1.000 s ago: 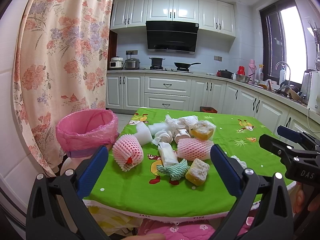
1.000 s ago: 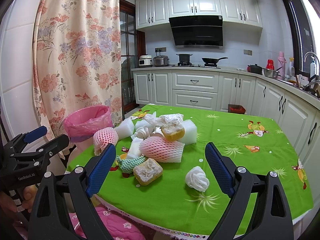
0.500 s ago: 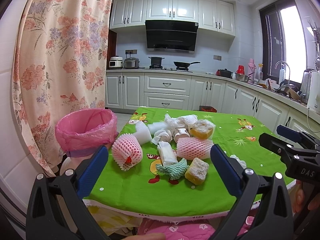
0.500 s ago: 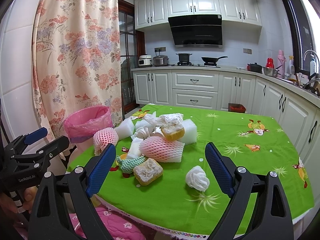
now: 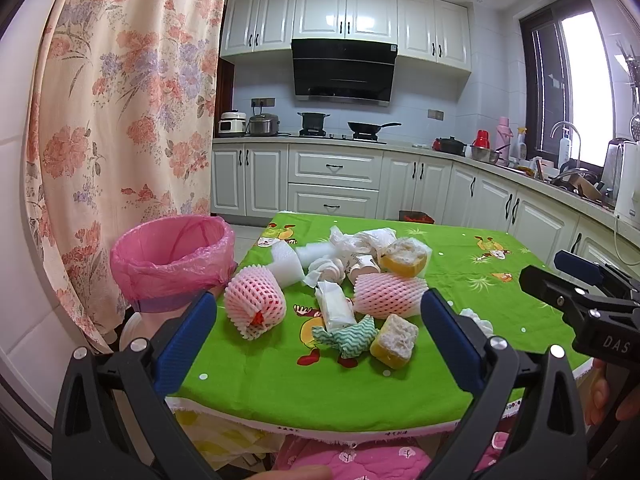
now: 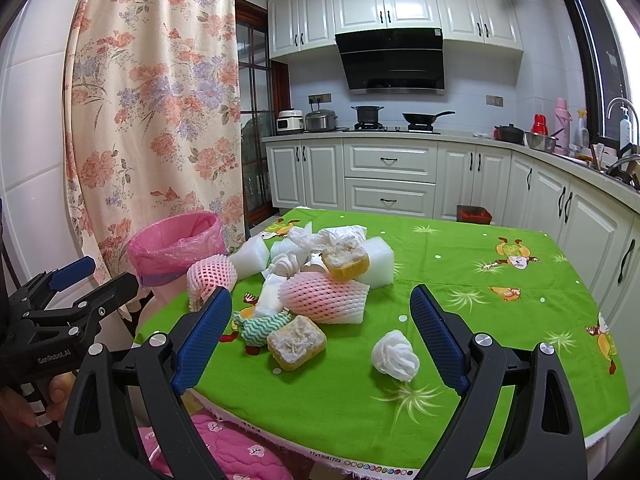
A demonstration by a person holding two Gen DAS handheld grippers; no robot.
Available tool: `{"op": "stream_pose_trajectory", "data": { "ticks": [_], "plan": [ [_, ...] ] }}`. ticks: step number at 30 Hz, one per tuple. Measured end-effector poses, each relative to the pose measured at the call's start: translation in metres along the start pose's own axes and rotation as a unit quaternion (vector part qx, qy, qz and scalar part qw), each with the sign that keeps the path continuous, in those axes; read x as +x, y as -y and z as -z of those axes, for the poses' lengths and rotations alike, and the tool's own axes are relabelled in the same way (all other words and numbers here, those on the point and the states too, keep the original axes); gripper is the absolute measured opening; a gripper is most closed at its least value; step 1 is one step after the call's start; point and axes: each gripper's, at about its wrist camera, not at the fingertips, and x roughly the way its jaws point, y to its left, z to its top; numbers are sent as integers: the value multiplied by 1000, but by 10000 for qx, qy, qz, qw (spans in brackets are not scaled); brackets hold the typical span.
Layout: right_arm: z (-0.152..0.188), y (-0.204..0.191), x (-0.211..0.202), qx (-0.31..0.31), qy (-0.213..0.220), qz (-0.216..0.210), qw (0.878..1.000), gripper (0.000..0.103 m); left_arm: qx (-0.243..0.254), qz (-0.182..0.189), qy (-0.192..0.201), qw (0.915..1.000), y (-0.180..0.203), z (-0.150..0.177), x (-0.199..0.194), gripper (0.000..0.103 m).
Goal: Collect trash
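- left gripper [image 5: 318, 334] and right gripper [image 6: 320, 334]: jaws wide apart, holding nothing, near counter [image 6: 480, 304] edge
- trash pile [image 6: 316, 276] on counter's green cloth
- crumpled tissue [image 6: 395, 355] lies apart from pile
- pink-lined bin [image 5: 172, 258] beside counter's left edge

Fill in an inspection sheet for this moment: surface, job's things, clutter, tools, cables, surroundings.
Surface: table under a green cartoon-print tablecloth.
Job's things: pink-lined round trash bin beside the table's left edge; on the cloth a pile with two pink foam fruit nets, two yellow sponges, white foam blocks, a green-white zigzag cloth and crumpled white tissues; one white tissue ball lies apart.
Clutter: nothing seen beyond the trash.
Tools: left tool and right tool open, empty, short of the pile.
Cables: nothing seen near the table.
Surroundings: floral curtain, white kitchen cabinets, black range hood.
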Motion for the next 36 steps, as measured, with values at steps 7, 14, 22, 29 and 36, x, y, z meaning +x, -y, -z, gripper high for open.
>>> {"op": "stream_pose_trajectory", "data": {
  "ticks": [7, 14, 22, 29, 36],
  "plan": [
    [1, 2, 1, 16, -6, -5, 10000, 85, -1, -1, 3, 10000, 0, 0, 0, 99],
    [1, 0, 1, 25, -2, -5, 10000, 85, 6, -6, 4, 10000, 0, 0, 0, 99],
    [0, 4, 0, 70, -13, 17, 10000, 85, 12, -4, -2, 10000, 0, 1, 0, 99],
    [1, 5, 0, 75, 7, 26, 10000, 85, 15, 1, -4, 10000, 0, 1, -1, 99],
    [1, 9, 0, 82, 51, 100, 9999, 85, 53, 65, -22, 10000, 0, 2, 0, 99]
  ]
}}
